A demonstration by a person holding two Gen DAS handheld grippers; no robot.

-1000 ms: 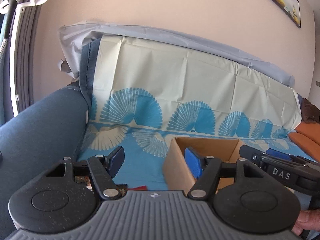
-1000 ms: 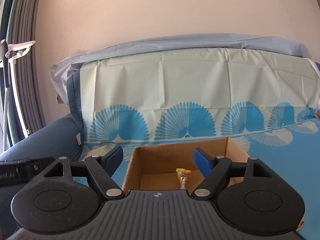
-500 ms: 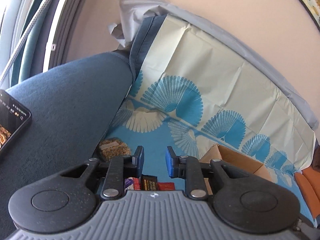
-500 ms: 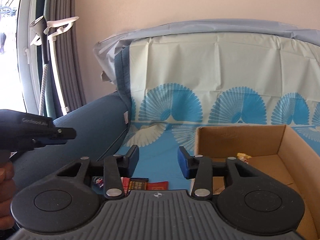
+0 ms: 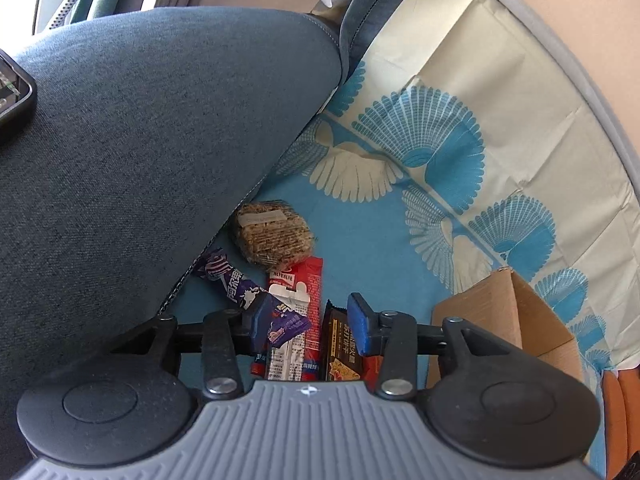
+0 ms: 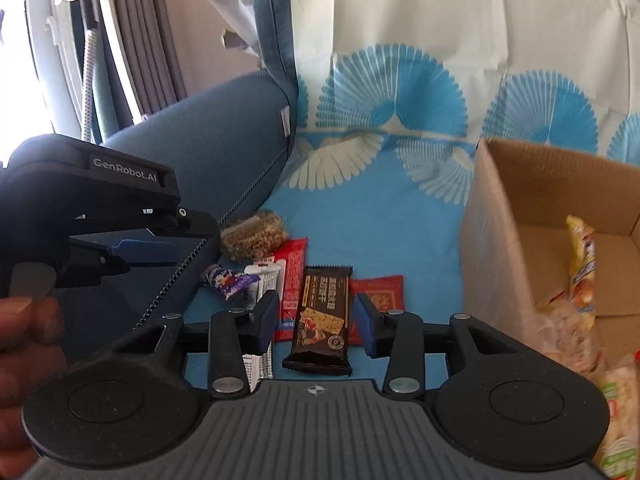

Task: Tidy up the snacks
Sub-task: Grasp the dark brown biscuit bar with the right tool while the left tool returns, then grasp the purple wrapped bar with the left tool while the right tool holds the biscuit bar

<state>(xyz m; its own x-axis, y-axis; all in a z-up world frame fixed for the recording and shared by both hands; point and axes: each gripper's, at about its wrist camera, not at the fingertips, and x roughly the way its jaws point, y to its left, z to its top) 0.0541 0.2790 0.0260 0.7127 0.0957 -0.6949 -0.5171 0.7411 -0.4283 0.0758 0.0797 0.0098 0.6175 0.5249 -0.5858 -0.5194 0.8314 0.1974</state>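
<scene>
Right wrist: cardboard box (image 6: 508, 216) holds yellow snack packet (image 6: 580, 256); both hand-held grippers' jaws apart, opening, gripping nothing.

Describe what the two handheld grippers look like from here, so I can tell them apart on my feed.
Both look alike: a ribbed grey body, two round black discs at the base, black linkage arms with silver pivot pins, and blue-padded fingers. The left gripper, seen side-on from the right wrist view, shows a black housing with white "GenRobot.AI" lettering. The right gripper shows no lettering here. No cables or sleeves are visible.
</scene>
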